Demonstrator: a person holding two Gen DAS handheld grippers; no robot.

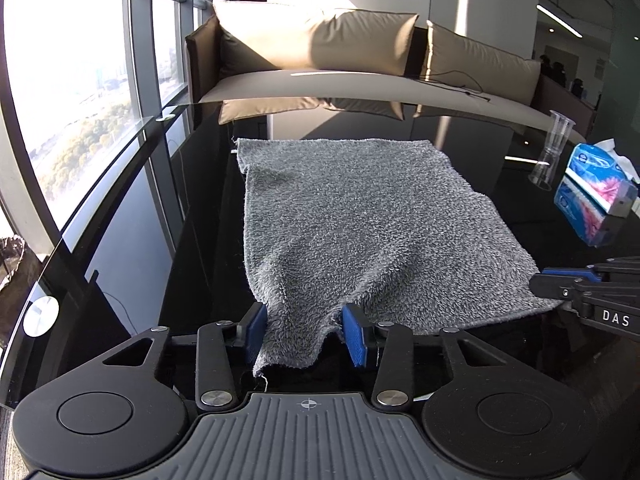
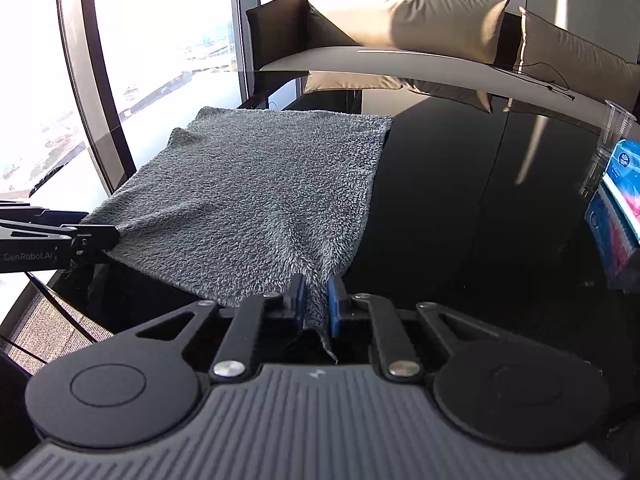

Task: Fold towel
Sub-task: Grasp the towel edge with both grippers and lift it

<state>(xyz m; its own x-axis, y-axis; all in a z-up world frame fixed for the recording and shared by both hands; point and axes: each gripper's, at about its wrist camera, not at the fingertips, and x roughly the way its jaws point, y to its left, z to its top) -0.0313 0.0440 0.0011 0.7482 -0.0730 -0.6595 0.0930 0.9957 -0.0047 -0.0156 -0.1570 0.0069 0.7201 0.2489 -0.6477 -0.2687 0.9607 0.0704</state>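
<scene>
A grey fluffy towel (image 1: pixel 360 220) lies spread on a glossy black table (image 1: pixel 192 280), its far edge flat and its near edge lifted. My left gripper (image 1: pixel 304 330) has the towel's near left corner between its blue pads, the jaws standing fairly wide around the bunched cloth. My right gripper (image 2: pixel 318 304) is shut on the towel's (image 2: pixel 256 200) near right corner, with a tail of cloth hanging behind the pads. Each gripper shows in the other's view, the right one (image 1: pixel 560 286) at the right edge, the left one (image 2: pixel 96 240) at the left edge.
A blue tissue box (image 1: pixel 600 184) and a clear plastic cup (image 1: pixel 554 148) stand at the table's right side; both show in the right wrist view, the box (image 2: pixel 622 184) and the cup (image 2: pixel 612 132). A sofa with beige cushions (image 1: pixel 320 40) is behind the table. Tall windows (image 1: pixel 68 80) run along the left.
</scene>
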